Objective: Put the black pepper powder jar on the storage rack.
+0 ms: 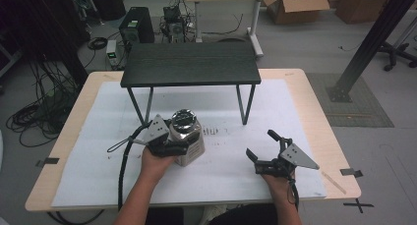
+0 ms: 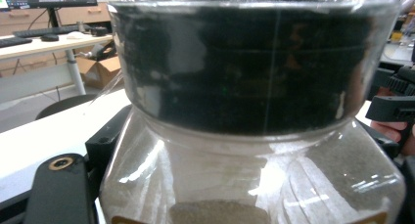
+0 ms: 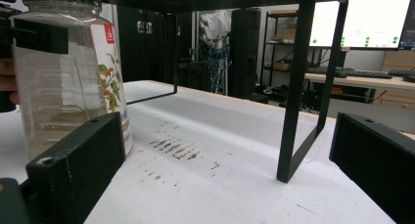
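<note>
Item: clear plastic jar (image 1: 188,136), upright, long axis vertical, dark screw lid at the top, standing on the white sheet (image 1: 98,161) of the counter (image 1: 314,112), left of centre and just in front of the black stand (image 1: 191,64). Contents: the lower part looks filled with a pale, fine-grained material, seen through the wall in the left gripper view; what it is cannot be told. Label with a leaf print on one side (image 3: 111,67). Left tool (image 1: 169,144): jaws closed against the jar's body from its near-left side, gripping it. Right tool (image 1: 263,149): jaws spread wide, nothing between them, resting low on the sheet at the near right, well apart from the jar. Surroundings: the stand's thin legs (image 3: 298,82) rise just behind the jar; faint dark marks (image 3: 173,149) on the sheet between jar and right tool.
</note>
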`<control>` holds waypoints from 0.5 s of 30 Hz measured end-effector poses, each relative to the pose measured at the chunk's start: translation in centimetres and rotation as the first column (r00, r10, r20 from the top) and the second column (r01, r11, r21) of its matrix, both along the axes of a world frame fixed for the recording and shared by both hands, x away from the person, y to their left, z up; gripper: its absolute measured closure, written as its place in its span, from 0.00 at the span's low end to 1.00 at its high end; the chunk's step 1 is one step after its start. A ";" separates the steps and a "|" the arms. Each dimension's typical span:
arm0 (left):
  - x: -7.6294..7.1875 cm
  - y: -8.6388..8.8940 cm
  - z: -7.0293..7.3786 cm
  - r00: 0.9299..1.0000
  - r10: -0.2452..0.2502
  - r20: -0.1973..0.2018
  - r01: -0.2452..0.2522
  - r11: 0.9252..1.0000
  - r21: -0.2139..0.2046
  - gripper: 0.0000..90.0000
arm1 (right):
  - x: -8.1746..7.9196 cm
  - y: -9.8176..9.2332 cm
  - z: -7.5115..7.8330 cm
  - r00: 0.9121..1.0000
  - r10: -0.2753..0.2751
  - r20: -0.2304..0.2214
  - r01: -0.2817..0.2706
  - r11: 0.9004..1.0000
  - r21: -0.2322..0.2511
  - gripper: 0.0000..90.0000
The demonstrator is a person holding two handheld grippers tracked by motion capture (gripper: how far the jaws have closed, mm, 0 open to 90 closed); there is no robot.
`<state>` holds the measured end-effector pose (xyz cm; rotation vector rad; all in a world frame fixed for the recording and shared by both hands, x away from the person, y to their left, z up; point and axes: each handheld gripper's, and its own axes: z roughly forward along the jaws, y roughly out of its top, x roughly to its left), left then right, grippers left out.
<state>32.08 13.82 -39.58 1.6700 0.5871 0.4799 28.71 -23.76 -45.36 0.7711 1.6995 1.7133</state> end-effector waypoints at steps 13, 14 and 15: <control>0.0 0.3 0.0 0.999 -0.035 -0.002 0.035 0.999 0.000 0.25 | 0.0 0.0 0.0 1.000 0.000 0.003 0.000 1.000 0.001 0.00; -0.1 0.3 0.1 0.999 -0.042 -0.001 0.042 0.999 0.002 0.25 | 0.0 0.0 0.0 1.000 0.000 0.003 0.000 1.000 0.002 0.00; -0.1 0.3 0.1 0.999 -0.051 -0.002 0.051 0.999 0.004 0.25 | 0.0 0.0 0.0 1.000 0.000 0.003 0.000 1.000 0.001 0.00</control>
